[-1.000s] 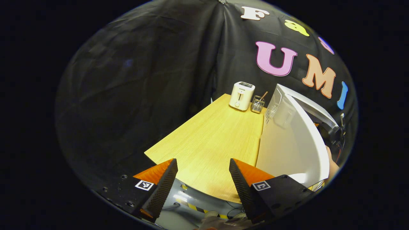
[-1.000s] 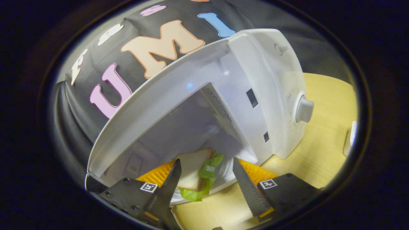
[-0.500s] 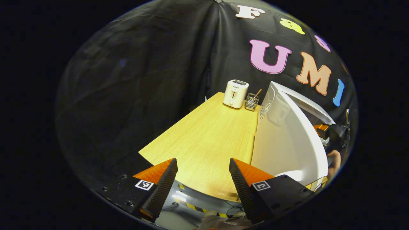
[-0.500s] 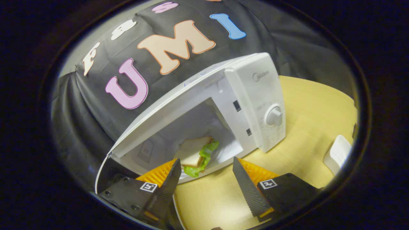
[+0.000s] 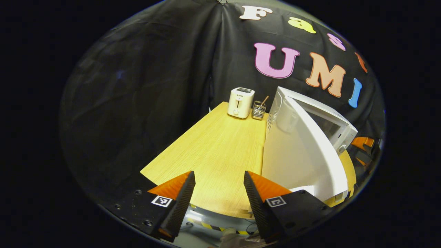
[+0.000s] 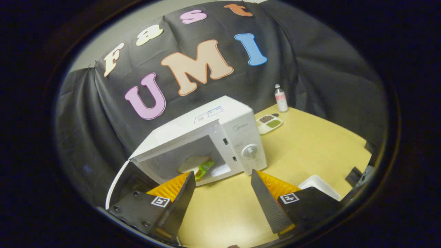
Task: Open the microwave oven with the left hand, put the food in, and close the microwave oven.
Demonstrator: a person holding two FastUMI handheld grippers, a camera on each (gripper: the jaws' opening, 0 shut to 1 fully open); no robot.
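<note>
In the right gripper view we see our right tool [image 6: 223, 193] with its fingers apart and holding nothing, hovering over the wooden surface [image 6: 310, 151] in front of the microwave [image 6: 220, 120]. The door [image 6: 115, 184] stands swung wide to the left. The sandwich [image 6: 196, 164], white bread with green lettuce, lies inside the cavity on its floor, well apart from the right tool. Behind the microwave sit a small tray [image 6: 269, 123] and a bottle [image 6: 281, 98]; a white dish [image 6: 318, 184] lies just beside the right finger.

In the left gripper view our left tool [image 5: 219, 193] is likewise spread and empty, near the surface's front edge. The open door [image 5: 299, 155] rises just to its right, not touched by either finger. At the far end stand a toaster [image 5: 240, 102] and a wire holder [image 5: 258, 110].
</note>
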